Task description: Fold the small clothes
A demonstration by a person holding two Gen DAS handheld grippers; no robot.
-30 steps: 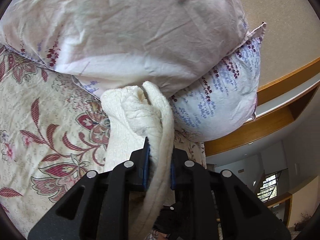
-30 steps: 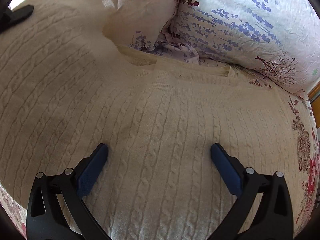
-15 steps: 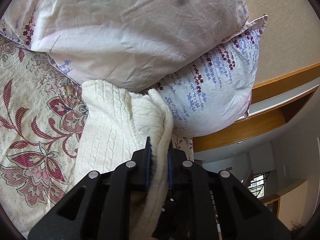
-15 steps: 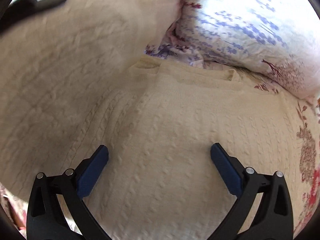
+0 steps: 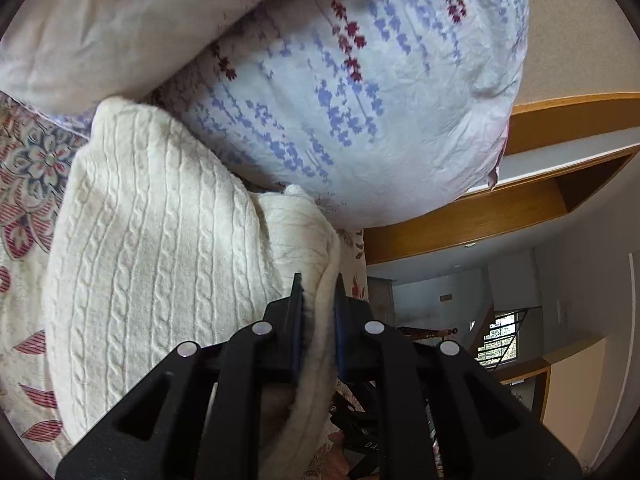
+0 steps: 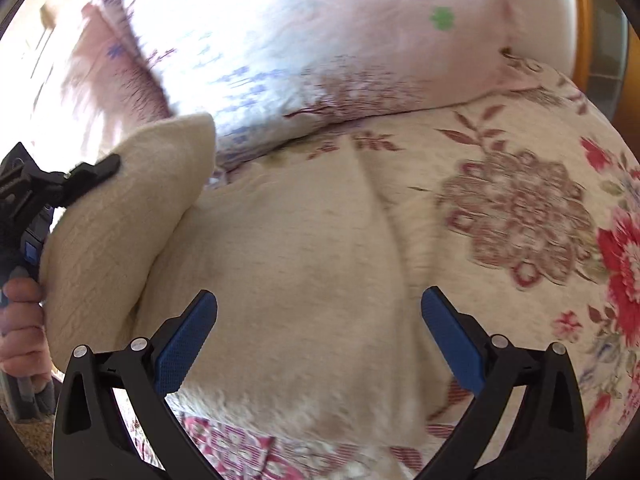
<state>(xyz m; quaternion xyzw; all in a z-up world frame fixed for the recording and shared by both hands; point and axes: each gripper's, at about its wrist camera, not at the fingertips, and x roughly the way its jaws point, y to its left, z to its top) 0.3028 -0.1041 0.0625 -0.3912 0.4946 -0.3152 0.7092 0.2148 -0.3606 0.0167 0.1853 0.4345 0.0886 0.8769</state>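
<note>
A cream cable-knit sweater (image 5: pixel 152 248) lies on a floral bedspread (image 5: pixel 24 208). My left gripper (image 5: pixel 318 280) is shut on an edge of the sweater and holds that part lifted and folded over. In the right wrist view the sweater (image 6: pixel 300 248) spreads flat below, with its lifted flap at the left held by the left gripper (image 6: pixel 80 176). My right gripper (image 6: pixel 318 312) is open and empty, hovering just above the flat part of the sweater. This view is blurred.
Two pillows lie at the head of the bed: a white and pink one (image 5: pixel 132 20) and a lavender-flower one (image 5: pixel 360 92). A wooden headboard ledge (image 5: pixel 500 216) is behind them. The bedspread (image 6: pixel 540 208) extends to the right of the sweater.
My left gripper has carried the sweater's edge over toward the right, folding the flap across. My right gripper has swung right, off the middle of the sweater, still open.
</note>
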